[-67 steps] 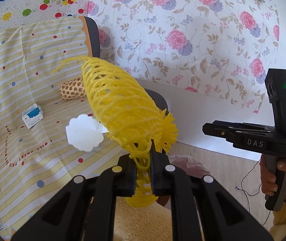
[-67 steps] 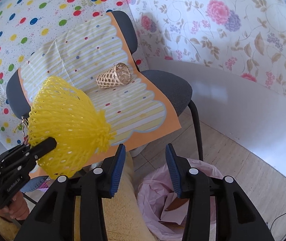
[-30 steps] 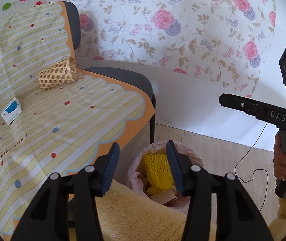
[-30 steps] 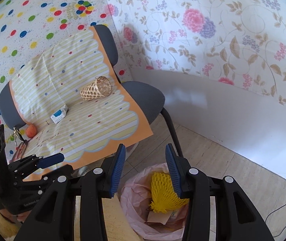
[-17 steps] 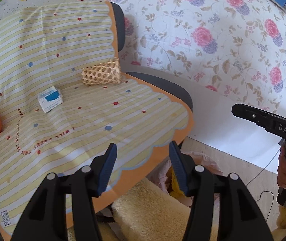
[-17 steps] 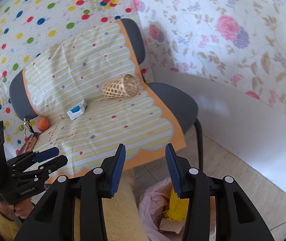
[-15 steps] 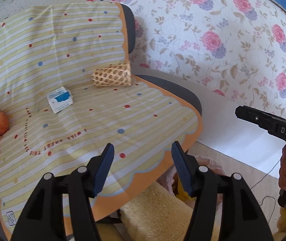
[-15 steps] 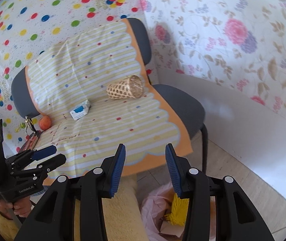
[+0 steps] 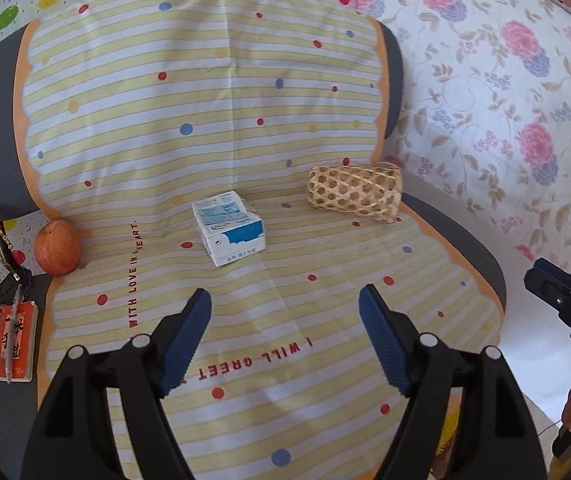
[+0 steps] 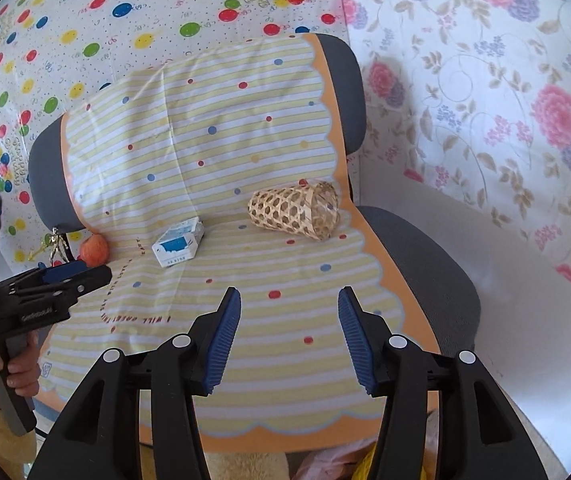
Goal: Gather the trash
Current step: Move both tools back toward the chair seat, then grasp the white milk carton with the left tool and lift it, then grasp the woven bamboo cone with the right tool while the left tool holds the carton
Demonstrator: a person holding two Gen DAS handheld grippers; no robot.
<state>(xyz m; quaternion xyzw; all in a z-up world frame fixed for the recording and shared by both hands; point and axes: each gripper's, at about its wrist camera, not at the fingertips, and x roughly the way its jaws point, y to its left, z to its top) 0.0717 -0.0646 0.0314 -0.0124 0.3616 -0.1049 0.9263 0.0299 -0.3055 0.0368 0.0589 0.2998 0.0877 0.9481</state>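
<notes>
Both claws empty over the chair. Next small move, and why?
Probably ease the left claw forward and down onto the small carton: its jaws, just opened wider, are empty and aimed at it, and the carton lies free on the striped cloth.

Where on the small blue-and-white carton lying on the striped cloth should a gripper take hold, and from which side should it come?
Grip the carton across its two long side faces, coming down from above and in front. It lies flat on the striped cloth with nothing touching it, and the open left gripper looks wide enough to straddle its narrow width. Its flat, parallel sides should suit the pads.
</notes>
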